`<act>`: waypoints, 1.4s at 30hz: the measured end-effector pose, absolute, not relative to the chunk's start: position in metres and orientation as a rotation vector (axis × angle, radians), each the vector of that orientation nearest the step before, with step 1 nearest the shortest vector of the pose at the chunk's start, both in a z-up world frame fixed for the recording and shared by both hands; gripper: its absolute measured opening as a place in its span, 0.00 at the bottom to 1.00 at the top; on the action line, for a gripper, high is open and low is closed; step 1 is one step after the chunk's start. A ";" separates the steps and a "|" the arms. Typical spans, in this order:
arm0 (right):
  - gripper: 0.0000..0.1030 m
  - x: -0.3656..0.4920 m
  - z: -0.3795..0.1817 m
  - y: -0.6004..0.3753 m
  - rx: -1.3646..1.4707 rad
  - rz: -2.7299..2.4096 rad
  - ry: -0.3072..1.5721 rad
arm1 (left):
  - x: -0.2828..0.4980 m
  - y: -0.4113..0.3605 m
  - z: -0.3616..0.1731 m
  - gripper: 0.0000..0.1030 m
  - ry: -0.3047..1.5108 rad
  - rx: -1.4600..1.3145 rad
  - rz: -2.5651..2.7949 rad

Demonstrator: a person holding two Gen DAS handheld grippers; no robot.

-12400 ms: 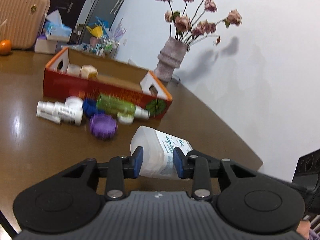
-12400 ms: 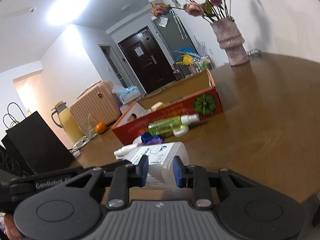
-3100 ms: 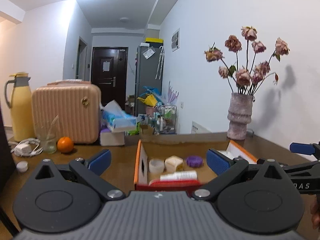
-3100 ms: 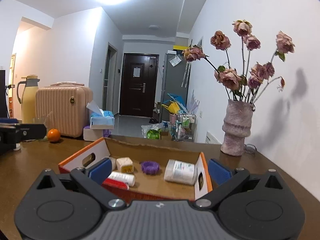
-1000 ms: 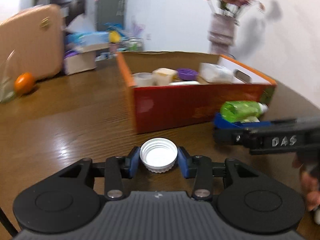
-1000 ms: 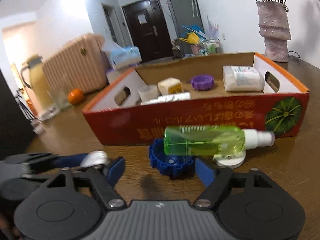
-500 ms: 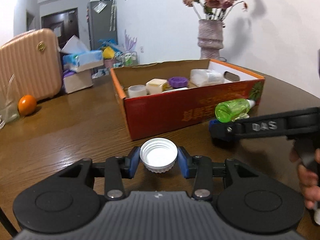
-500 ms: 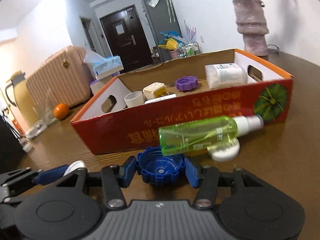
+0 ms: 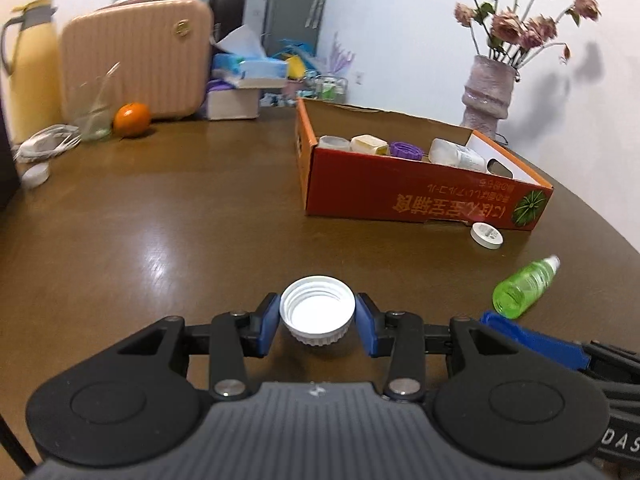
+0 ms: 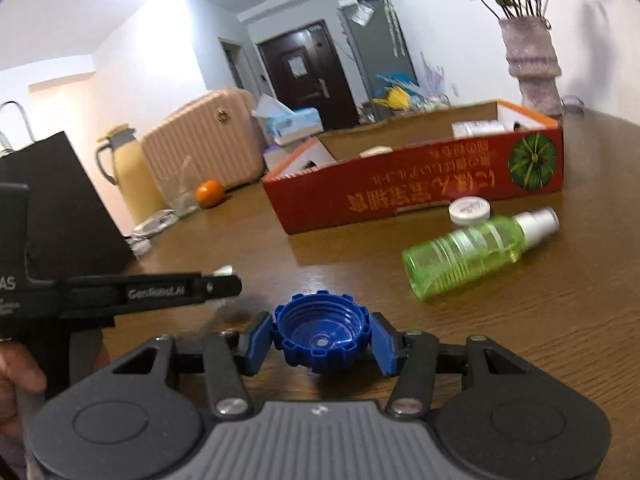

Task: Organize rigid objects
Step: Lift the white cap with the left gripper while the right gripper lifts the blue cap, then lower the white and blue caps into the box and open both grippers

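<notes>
The left gripper is clamped on a white cap, threaded side up, held above the brown table. The right gripper pinches a blue cap between its pads, also open side up; those jaws have just been closing on it. The two tools sit side by side — in the right wrist view the left one reaches in from the left edge, a person's hand wrapped round its grip.

Ahead of both, nothing blocks the way across the wood to the red cardboard box. A green spray bottle lies on its side just in front of the box, and one small white lid rests flat against the box's front wall. Inside the box I count four things: a white cup, a cream tub, a purple cap and one white bottle lying down.

Further off stand one vase of dried roses, one pink suitcase, one orange, a yellow jug and a tissue box.

Both grippers tilt downward toward the tabletop.
</notes>
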State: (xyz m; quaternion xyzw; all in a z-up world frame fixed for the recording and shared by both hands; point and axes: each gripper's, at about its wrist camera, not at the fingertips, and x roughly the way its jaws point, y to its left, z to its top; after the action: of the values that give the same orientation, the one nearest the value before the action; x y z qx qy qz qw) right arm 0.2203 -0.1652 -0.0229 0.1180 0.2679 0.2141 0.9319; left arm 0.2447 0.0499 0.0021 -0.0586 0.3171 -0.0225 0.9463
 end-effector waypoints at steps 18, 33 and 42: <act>0.50 0.229 -0.016 -0.262 0.229 0.417 0.364 | 0.224 -0.044 0.007 0.40 0.658 -0.016 -0.048; 0.50 0.340 0.009 -0.247 0.026 0.434 0.288 | 0.306 -0.034 0.028 0.40 0.584 0.044 -0.060; 0.50 0.453 0.034 -0.262 -0.031 0.349 0.427 | 0.434 -0.080 0.056 0.40 0.523 0.068 -0.248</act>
State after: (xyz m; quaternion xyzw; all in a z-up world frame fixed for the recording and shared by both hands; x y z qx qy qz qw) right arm 0.4532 -0.2621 0.0342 -0.0154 0.2109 0.1724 0.9621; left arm 0.4340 -0.0798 0.0557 0.0336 0.2578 -0.1225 0.9578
